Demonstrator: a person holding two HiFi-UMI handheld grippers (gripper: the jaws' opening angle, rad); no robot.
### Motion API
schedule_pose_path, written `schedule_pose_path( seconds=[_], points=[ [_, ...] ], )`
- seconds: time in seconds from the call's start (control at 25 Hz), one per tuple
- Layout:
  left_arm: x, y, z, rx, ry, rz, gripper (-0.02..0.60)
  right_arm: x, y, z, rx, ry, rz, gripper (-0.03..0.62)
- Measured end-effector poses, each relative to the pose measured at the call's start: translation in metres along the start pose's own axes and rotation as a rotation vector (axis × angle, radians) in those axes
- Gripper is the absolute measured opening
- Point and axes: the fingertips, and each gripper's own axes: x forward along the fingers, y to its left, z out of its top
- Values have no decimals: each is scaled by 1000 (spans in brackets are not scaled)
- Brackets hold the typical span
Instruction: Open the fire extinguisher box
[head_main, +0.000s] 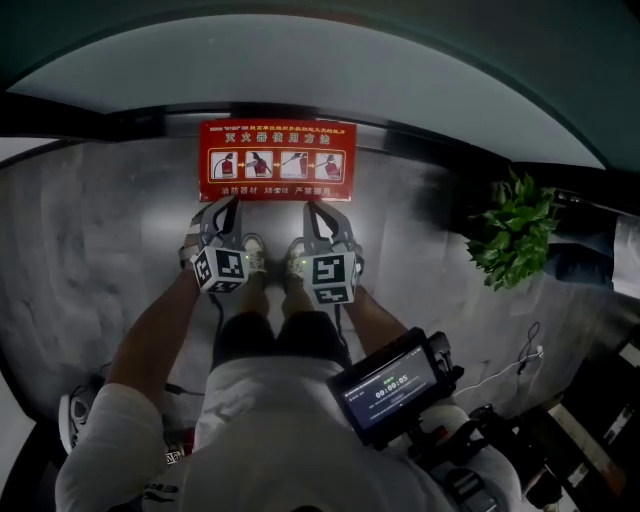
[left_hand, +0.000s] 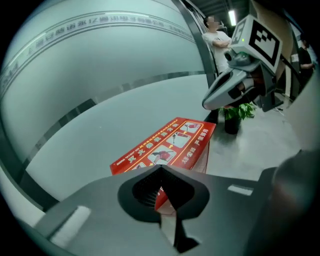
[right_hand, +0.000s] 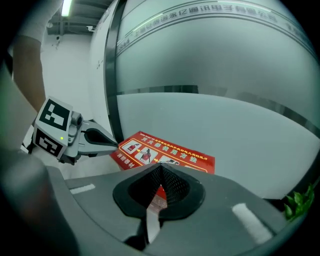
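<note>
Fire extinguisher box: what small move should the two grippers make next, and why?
I would probably bring both grippers down to the front edge of the fire extinguisher box. The left gripper and right gripper are shut, empty and seem short of the box, whose red top is closed.

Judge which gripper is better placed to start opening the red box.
Right, narrowly. The right gripper and left gripper are both shut, short of the box, touching nothing; the right seems aimed nearer the middle of its front edge.
</note>
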Motion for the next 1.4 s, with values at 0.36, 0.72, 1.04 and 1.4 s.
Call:
schedule_pose_path(
  seconds=[0.36,0.72,1.04,1.4],
  points=[
    [25,-26,-34,374,85,-11,126,17,4,-33,-22,46,-8,14],
    [49,-28,-55,611,141,52,209,18,1,-41,6,40,-24,14],
    [51,-24,-52,632,146,73,193,14,-4,-47,-5,45,-44,14],
    [41,-20,-44,580,137,52,181,7,-12,-48,-51,48,-78,14]
  ],
)
